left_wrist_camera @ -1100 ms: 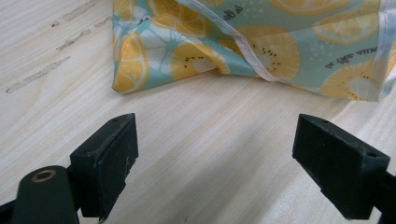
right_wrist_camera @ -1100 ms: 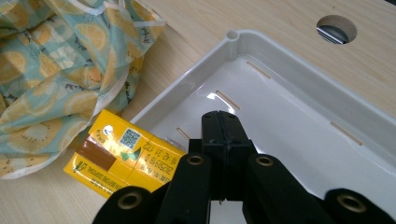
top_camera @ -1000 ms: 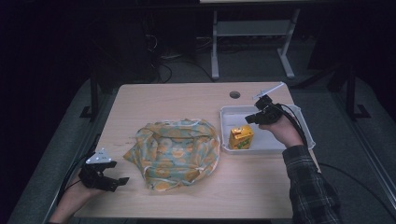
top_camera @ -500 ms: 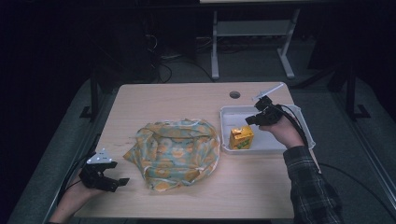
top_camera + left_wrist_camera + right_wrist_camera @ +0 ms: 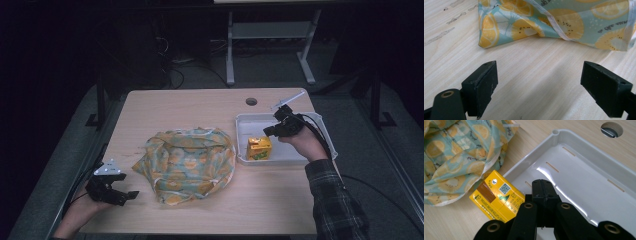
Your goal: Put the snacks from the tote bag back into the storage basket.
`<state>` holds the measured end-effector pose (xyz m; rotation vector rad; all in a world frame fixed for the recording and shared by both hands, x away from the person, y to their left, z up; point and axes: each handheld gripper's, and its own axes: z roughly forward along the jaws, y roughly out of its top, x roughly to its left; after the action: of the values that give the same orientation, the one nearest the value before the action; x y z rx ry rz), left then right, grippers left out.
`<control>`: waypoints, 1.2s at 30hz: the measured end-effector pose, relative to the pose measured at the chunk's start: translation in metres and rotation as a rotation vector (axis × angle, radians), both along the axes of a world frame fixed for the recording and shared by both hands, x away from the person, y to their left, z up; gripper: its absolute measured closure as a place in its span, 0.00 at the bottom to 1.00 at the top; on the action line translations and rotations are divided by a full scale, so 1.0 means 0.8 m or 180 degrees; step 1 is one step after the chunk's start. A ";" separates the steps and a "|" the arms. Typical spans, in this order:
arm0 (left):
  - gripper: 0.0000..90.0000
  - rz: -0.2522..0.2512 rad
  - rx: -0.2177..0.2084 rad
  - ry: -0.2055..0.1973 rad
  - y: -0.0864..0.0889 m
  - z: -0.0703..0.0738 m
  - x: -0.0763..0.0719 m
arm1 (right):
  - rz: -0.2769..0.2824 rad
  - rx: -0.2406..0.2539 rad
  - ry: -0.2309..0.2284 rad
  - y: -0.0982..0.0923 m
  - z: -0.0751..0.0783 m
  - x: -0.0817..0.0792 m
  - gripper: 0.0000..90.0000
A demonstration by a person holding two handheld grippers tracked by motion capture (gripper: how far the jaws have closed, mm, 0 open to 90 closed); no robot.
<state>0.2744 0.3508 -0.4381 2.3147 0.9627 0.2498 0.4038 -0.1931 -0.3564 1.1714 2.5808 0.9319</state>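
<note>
Item: small yellow drink carton (image 5: 259,148), standing in the shallow white plastic tray (image 5: 295,159) at its near-left corner, beside the crumpled citrus-print cloth bag (image 5: 186,162).

Right gripper (image 5: 267,131): jaws clenched, empty, poised over the tray just behind the carton.

Left gripper (image 5: 131,194): jaws spread wide, empty, low over the wooden table (image 5: 200,107) (bag's corner just ahead).

Handling, judged: spread the right jaws before descending; clamp the carton squarely across its flat sides.

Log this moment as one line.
left gripper: open, near fruit-print bag | right gripper: shut, empty, over white tray | yellow carton: in tray
</note>
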 end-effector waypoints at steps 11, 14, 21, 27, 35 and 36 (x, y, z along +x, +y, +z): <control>0.15 -0.0014 0.0001 -0.0008 0.000 0.001 0.001 | -0.0043 -0.0005 -0.0026 -0.003 0.003 -0.005 0.98; 0.15 -0.0011 -0.0005 0.0004 -0.001 0.002 0.001 | -0.0101 0.0037 -0.0045 -0.009 0.005 -0.007 0.94; 0.16 0.0015 -0.0034 -0.0022 -0.001 0.006 0.003 | -0.0249 0.0045 -0.0186 -0.031 0.007 -0.023 0.78; 0.16 0.0010 -0.0051 -0.0021 -0.003 0.008 0.003 | -0.0378 0.0017 -0.0267 -0.048 -0.002 -0.045 0.66; 0.16 0.0052 -0.0064 -0.0038 0.003 0.008 0.001 | -0.0419 -0.0048 -0.0377 -0.055 -0.015 -0.075 0.56; 0.16 0.0040 -0.0055 -0.0038 0.003 0.008 0.001 | -0.0424 -0.0041 -0.0388 -0.055 -0.017 -0.078 0.55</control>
<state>0.2756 0.3530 -0.4316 2.2895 0.9702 0.2594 0.3414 -0.2375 -0.3701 1.2258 2.3789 0.9259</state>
